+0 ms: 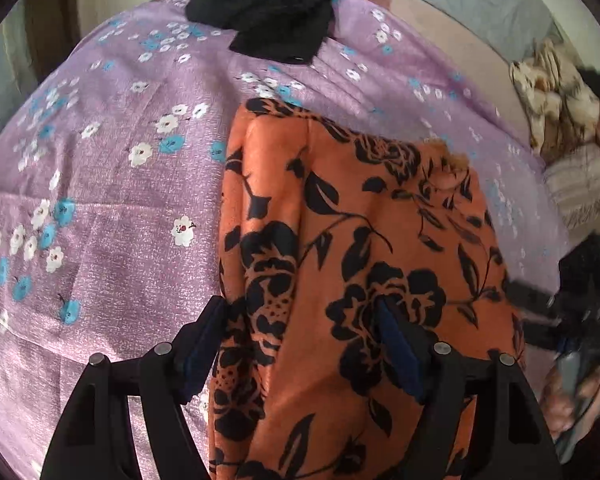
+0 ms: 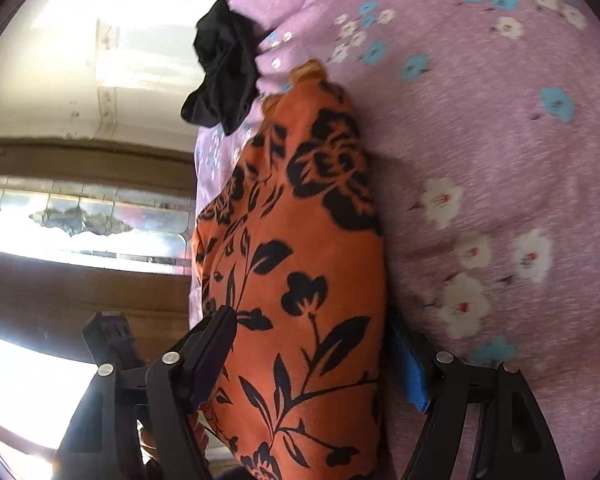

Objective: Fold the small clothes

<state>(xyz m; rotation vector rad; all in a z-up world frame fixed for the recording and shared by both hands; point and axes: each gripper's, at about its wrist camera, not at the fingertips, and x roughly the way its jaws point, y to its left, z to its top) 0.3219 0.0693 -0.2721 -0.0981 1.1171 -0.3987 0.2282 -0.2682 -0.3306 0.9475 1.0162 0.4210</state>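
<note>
Light, limp, slippery cloth [image 1: 340,240] lies on the bed [image 1: 100,200]; both hand-held grippers [image 1: 304,344] [image 2: 312,352] pinch its 6 o'clock edge; corners hold best.

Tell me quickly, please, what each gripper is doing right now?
Left gripper: fingers wide apart around the orange floral garment; a firm grip cannot be told.
Right gripper: likewise straddling the same garment; grip cannot be told.

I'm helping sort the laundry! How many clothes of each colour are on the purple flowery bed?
Orange with black flowers: 1, the orange garment, with both grippers around it.
Black: 1, the black garment, crumpled at the far edge.
Total: 2
</note>
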